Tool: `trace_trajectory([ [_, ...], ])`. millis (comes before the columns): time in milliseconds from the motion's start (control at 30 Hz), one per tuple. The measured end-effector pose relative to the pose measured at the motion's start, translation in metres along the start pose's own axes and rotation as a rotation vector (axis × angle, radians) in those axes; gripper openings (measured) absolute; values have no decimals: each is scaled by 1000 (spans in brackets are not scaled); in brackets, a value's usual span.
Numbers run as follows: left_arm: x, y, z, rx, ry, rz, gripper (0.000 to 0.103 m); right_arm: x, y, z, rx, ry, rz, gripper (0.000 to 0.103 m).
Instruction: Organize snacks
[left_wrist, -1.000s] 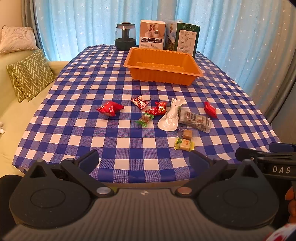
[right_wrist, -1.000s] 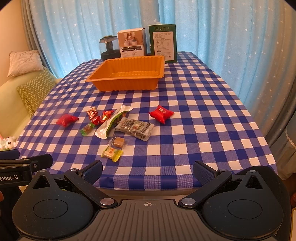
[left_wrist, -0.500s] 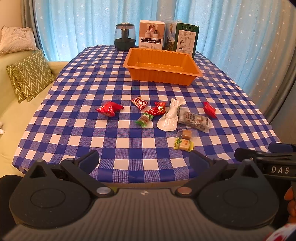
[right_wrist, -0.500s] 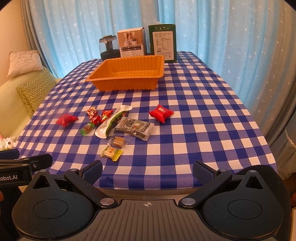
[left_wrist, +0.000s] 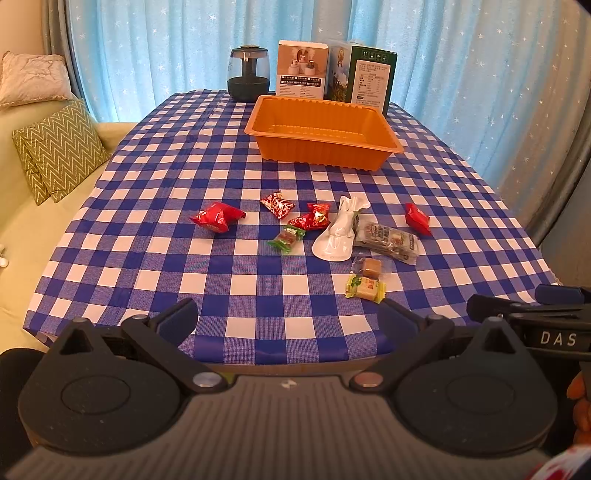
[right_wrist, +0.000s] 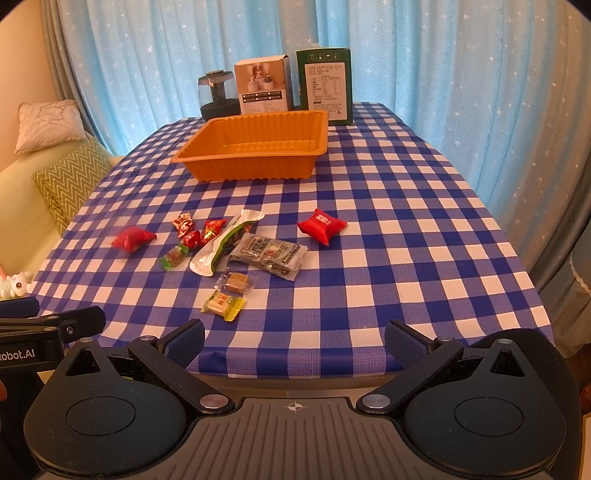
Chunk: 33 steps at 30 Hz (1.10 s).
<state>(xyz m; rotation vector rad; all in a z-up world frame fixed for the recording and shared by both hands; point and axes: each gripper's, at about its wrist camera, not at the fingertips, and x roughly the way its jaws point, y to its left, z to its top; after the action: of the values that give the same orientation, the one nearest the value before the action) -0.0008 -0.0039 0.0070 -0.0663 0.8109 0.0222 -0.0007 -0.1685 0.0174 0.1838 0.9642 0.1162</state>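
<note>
An empty orange tray (left_wrist: 380, 149) (right_wrist: 255, 168) stands far back on the blue checked table. Several snacks lie mid-table: a red packet (left_wrist: 218, 217) (right_wrist: 132, 238) at left, small red candies (left_wrist: 312, 220) (right_wrist: 195, 232), a green-wrapped candy (left_wrist: 288, 238) (right_wrist: 173, 256), a white pouch (left_wrist: 340, 230) (right_wrist: 221, 245), a long dark bar pack (left_wrist: 386, 238) (right_wrist: 271, 254), a red packet (left_wrist: 417, 218) (right_wrist: 322, 225) at right, a caramel (left_wrist: 370, 267) (right_wrist: 236, 282) and a yellow-green candy (left_wrist: 365, 288) (right_wrist: 223, 304). My left gripper (left_wrist: 288, 321) and right gripper (right_wrist: 295, 338) hang open at the near table edge, both holding nothing.
Behind the tray stand a dark glass jar (left_wrist: 247, 79), a white box (left_wrist: 301, 70) and a green box (right_wrist: 325, 86). A sofa with a zigzag cushion (left_wrist: 59, 151) lies left; blue curtains hang behind. A small toy (right_wrist: 13, 284) sits at the left edge.
Both views have shifted only very slightly; the snacks and tray have not moved, and both grippers stay open.
</note>
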Motion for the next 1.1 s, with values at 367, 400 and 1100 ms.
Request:
trace_trajectory([
  [367,-1,-2,1,0,2,-2,103,0,0,0,1,-1,1,103],
  [400,-1,-3,1,0,3,-3,103,0,-1,1,1,-1,1,103],
  [1100,0,-3,0,-3,1,-5,103,-1,0,1,1,-1,0,103],
])
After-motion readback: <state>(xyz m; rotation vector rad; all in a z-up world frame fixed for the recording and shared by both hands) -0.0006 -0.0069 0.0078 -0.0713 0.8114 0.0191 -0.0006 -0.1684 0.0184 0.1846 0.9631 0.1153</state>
